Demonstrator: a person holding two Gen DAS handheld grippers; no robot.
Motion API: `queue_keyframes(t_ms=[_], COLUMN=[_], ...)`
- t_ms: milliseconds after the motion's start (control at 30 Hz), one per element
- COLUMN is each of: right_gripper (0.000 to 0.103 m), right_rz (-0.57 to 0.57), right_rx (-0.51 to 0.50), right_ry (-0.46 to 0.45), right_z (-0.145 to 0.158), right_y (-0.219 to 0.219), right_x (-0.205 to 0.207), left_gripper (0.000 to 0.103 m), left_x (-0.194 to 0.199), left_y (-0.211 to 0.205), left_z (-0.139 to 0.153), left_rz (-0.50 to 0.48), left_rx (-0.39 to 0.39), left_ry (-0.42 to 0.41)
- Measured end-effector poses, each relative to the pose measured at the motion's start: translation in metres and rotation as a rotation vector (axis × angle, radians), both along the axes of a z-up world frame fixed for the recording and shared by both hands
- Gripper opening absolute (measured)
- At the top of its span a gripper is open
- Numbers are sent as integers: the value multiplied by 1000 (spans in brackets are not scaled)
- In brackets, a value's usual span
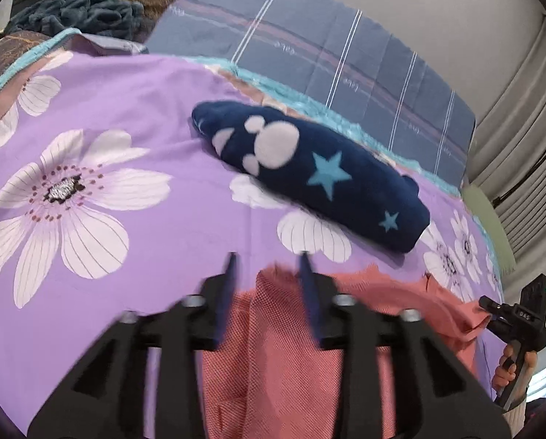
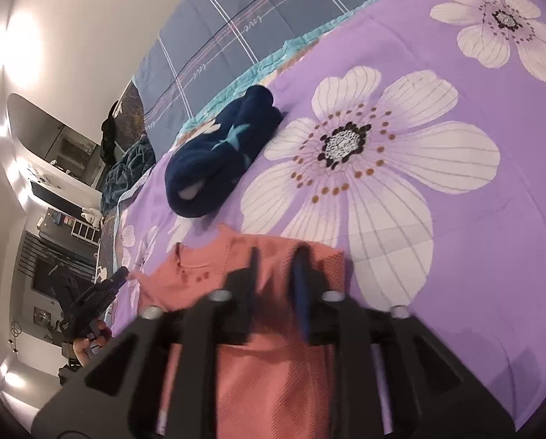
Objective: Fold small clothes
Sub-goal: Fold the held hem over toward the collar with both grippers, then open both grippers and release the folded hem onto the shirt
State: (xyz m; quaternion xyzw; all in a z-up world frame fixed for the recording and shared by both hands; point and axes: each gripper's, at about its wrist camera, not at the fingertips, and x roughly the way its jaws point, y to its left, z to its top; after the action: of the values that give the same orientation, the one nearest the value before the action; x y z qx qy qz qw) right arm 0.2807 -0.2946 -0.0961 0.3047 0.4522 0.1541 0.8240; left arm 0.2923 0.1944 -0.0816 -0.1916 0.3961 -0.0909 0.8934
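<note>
A pink knit garment (image 1: 273,358) lies flat on the purple flowered bedspread (image 1: 163,109), close under both grippers. My left gripper (image 1: 267,260) hovers over its far edge, jaws apart, with nothing pinched between them. In the right wrist view my right gripper (image 2: 276,256) stands over the pink garment (image 2: 273,384) the same way, open, with the cloth lying below the fingers. Each gripper shows in the other's view, at a side corner of the garment: the right gripper (image 1: 489,304) and the left gripper (image 2: 122,274). A folded navy garment (image 1: 309,172) with stars and a paw print lies beyond.
A blue plaid quilt (image 1: 328,47) lies along the far side of the bed, against the wall. A dark teal blanket (image 1: 79,14) is bunched at the far left. Room furniture (image 2: 60,219) stands past the bed's edge. A hand (image 1: 511,366) holds the right gripper's handle.
</note>
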Motion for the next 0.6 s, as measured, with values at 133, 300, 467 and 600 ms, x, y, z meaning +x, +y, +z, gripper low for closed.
queue_keyframes(t_ms=[133,300,467,600], right_gripper=[46,52,52,52], right_rz=[-32,-18,16,42], right_rx=[-11,-92,-167,-217], right_ry=[-52,-90,-81,-83], right_z=[9,17,11,10], right_y=[-15,-19,-7,8], right_x=[-10,-19,-14,2], left_gripper=[61,84,86,76], left_x=[-13,-21,-1,24], left_y=[0,-6,-18,-20], left_z=[5,-2,-17,-27], left_rz=[-34,-82,-98,-75], left_rx=[75,137,166,122], left_ry=[-60,-64,20,72])
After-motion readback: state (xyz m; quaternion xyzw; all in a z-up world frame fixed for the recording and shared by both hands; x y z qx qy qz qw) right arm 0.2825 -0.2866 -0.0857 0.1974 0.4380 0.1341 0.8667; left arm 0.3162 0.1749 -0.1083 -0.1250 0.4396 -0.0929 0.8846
